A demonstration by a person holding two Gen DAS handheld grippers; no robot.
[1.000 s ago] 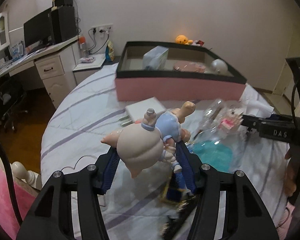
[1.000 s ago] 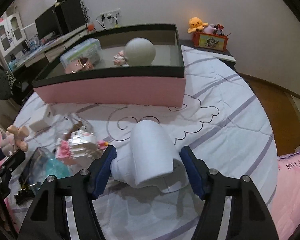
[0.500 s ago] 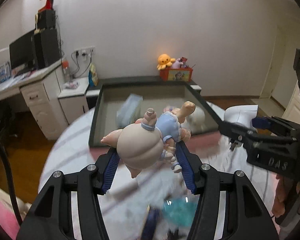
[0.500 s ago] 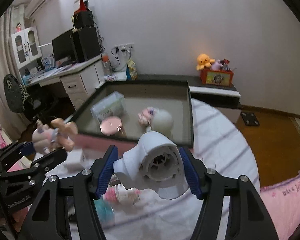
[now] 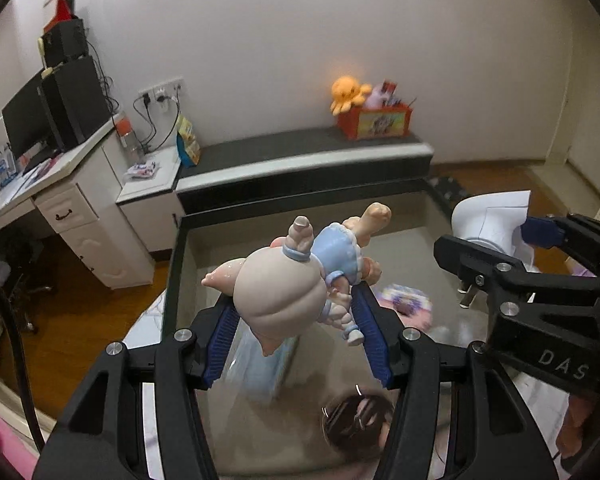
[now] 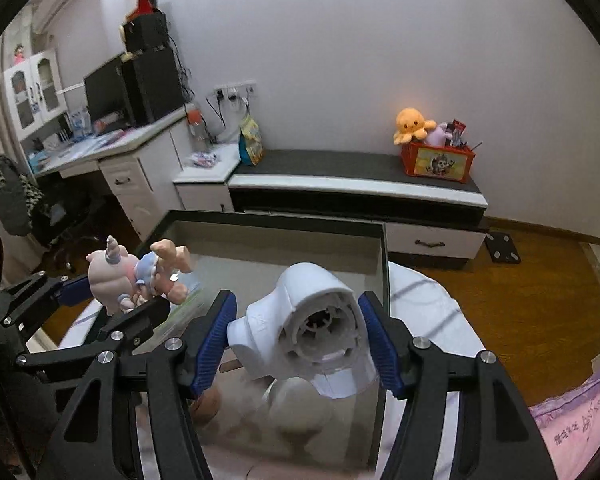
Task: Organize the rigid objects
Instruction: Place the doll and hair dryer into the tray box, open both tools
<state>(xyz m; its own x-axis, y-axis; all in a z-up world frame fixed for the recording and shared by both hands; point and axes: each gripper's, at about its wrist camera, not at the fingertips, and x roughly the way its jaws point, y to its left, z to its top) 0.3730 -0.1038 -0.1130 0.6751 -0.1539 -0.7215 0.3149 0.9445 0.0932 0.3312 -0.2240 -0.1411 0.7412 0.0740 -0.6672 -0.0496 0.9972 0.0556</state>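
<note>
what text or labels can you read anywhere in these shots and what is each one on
"DAS" on the black body of the right gripper.
Purple writing on the pink bedding: too distorted to read.
Picture label on the red toy box: no readable words.

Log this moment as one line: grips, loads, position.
left gripper: shut on unicorn doll | right gripper: shut on white hair dryer | both above open storage box | nothing released yet

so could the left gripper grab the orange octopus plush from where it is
Probably not. The left gripper is already shut on the unicorn figurine and hangs over the box, while the octopus plush sits far off on the low cabinet by the wall.
</note>
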